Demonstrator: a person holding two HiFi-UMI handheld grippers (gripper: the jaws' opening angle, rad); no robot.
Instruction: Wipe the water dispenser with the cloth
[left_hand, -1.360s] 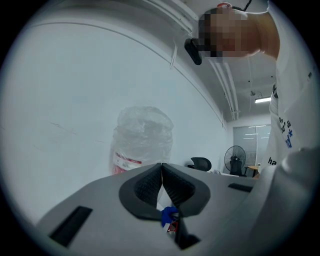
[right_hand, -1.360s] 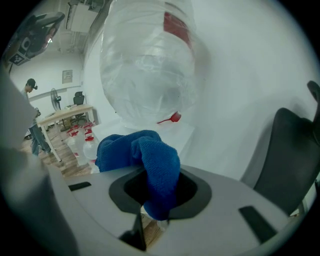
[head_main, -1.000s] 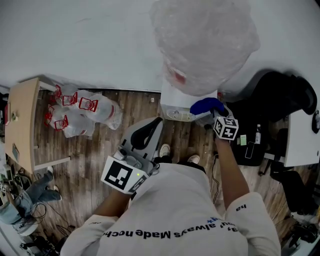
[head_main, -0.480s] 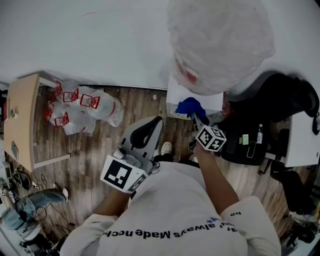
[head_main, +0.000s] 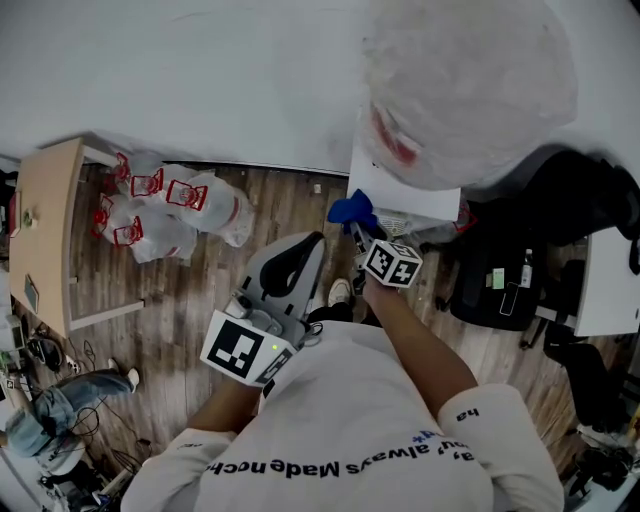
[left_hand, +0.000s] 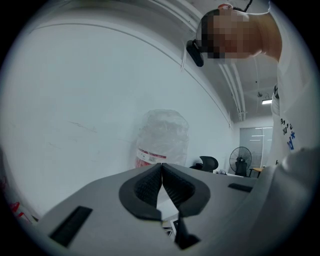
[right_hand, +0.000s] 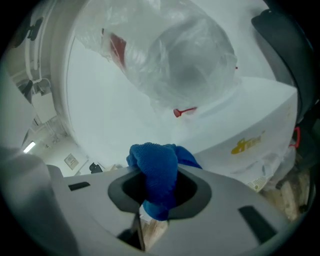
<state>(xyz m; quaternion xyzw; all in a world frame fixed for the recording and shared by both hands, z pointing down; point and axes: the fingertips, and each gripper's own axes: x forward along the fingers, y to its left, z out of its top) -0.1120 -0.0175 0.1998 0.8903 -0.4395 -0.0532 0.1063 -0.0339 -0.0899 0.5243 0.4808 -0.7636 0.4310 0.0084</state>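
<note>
Blue cloth (right_hand: 156, 172) is riding clenched in the right tongs (head_main: 358, 236) beside the water dispenser (head_main: 398, 193), mid-wipe, likely needing pressing against its side; left tongs (left_hand: 161, 186) are idling closed, empty.

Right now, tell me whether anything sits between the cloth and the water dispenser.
Nothing visible does. The right gripper is shut on the blue cloth, and the white body of the water dispenser lies just beyond it with no object between.
</note>
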